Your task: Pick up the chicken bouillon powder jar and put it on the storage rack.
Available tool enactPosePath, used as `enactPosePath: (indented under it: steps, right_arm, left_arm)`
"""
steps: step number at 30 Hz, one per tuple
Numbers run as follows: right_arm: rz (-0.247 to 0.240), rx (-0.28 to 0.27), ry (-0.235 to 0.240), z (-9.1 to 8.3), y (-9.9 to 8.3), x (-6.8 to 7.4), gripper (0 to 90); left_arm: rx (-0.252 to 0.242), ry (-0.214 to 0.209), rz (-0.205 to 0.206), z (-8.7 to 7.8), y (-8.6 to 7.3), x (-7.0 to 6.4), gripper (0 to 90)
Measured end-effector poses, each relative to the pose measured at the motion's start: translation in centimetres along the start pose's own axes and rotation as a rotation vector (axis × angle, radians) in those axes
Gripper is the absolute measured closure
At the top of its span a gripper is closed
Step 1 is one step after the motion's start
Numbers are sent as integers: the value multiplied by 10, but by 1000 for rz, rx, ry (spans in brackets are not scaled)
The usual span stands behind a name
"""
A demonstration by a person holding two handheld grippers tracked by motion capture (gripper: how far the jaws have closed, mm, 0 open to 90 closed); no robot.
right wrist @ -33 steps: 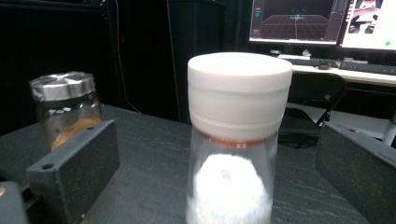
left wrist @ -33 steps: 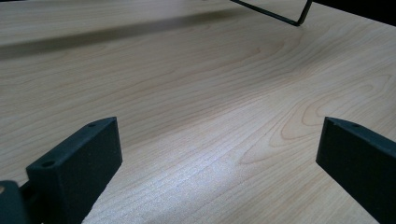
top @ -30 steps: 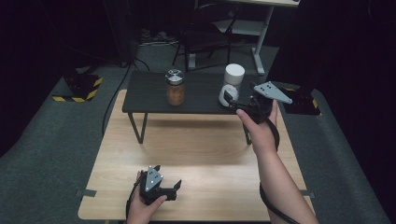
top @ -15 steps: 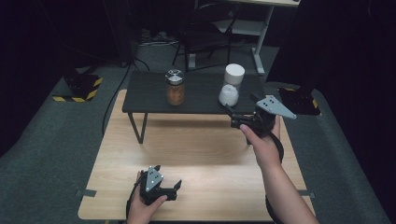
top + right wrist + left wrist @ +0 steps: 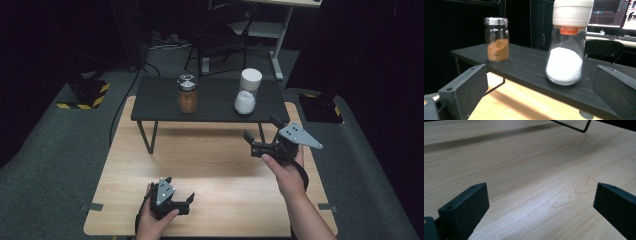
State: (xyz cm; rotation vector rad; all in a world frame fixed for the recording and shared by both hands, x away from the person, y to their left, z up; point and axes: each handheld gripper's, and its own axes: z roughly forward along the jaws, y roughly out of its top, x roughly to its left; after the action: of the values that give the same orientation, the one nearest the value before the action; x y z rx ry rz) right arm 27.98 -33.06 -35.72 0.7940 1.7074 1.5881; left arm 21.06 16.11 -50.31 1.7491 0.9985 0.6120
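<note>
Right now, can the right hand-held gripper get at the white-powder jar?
Probably yes. The right hand-held gripper is open, facing the white-powder jar on the black shelf, with nothing between them.

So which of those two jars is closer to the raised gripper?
The white-capped jar of white powder, straight ahead of the right gripper. The silver-lidded jar of brown powder stands farther left on the black shelf.
</note>
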Motion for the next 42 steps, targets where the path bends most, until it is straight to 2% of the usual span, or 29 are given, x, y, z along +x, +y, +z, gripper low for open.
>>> enactPosePath:
  steps: [11, 24, 33, 42]
  right_arm:
    - [21, 7, 8, -24, -31, -5, 0]
    - [31, 60, 17, -47, -70, -8, 0]
    - [18, 129, 27, -60, -99, -5, 0]
    - [36, 205, 22, -64, -120, -6, 0]
  left_arm:
    - [-1, -1, 2, 1, 0, -1, 4]
    - [0, 0, 0, 1, 0, -1, 4]
    - [1, 0, 0, 1, 0, -1, 4]
    - [1, 1, 0, 1, 0, -1, 4]
